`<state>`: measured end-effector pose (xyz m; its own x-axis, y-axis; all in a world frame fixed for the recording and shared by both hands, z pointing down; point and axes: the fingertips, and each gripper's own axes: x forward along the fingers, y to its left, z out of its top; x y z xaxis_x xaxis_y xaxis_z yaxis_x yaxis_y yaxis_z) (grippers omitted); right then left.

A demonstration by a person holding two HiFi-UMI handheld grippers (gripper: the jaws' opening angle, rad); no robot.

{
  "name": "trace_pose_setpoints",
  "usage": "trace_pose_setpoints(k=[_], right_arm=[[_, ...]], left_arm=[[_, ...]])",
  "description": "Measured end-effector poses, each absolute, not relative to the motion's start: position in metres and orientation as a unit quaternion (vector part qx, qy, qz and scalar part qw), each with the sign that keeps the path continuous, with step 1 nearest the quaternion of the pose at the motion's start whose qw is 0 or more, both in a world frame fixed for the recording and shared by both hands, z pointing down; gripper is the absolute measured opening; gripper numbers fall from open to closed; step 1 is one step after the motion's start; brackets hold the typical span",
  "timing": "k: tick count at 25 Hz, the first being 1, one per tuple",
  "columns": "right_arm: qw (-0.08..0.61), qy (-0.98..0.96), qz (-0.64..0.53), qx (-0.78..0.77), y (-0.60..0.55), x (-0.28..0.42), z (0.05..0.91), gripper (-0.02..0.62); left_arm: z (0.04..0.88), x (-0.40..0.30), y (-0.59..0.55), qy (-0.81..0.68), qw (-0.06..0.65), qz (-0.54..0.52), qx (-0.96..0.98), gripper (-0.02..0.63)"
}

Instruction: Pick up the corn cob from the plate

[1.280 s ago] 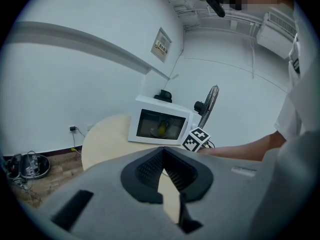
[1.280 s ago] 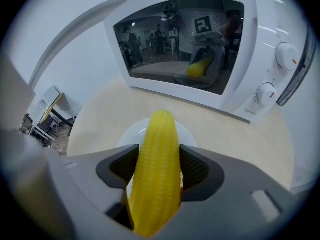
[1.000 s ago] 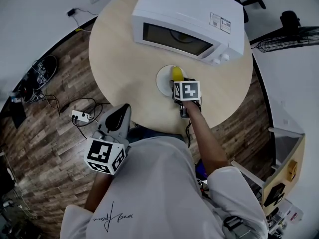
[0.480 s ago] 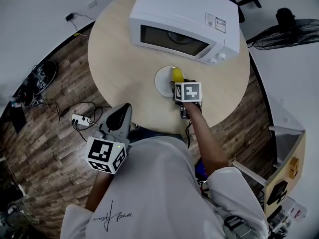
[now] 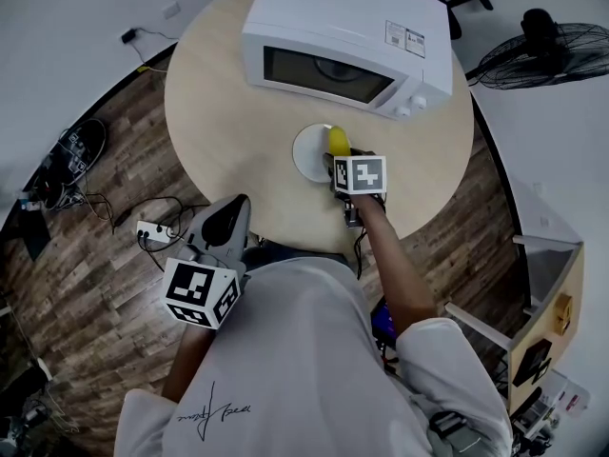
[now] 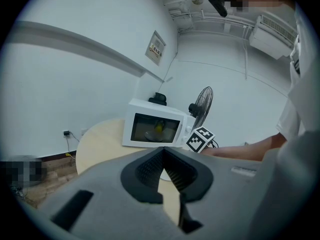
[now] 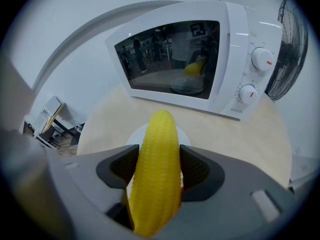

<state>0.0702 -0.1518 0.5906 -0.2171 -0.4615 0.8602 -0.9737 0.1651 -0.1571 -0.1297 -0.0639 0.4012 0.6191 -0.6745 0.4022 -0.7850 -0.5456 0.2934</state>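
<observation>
Head view: R gripper (image 5: pixel 341 158) at plate (image 5: pixel 306 156), mid counter (image 5: pixel 219 112), near side of microwave (image 5: pixel 333 36).
L gripper view: L gripper (image 6: pixel 162 170) off counter, jaws pressed together, empty; prob. kept clear.
R gripper view: jaws pinching corn cob (image 7: pixel 157 169) mid-length over plate; balanced hold.

Microwave sticker (image 5: pixel 404 37), wall sign (image 6: pixel 157 48) and shirt script (image 5: pixel 217 409) are all illegible.

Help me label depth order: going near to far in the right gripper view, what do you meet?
Corn cob clamped in the right gripper → white plate → microwave.
</observation>
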Motion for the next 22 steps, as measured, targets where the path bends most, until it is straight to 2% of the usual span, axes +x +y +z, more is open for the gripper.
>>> trace_pose_setpoints(k=[22], right_arm=[[0.293,-0.693,0.385,0.535,-0.142,0.075,0.565,0.267]], left_arm=[[0.406,-0.124,-0.068,-0.397,0.235,0.116,0.880,-0.008]])
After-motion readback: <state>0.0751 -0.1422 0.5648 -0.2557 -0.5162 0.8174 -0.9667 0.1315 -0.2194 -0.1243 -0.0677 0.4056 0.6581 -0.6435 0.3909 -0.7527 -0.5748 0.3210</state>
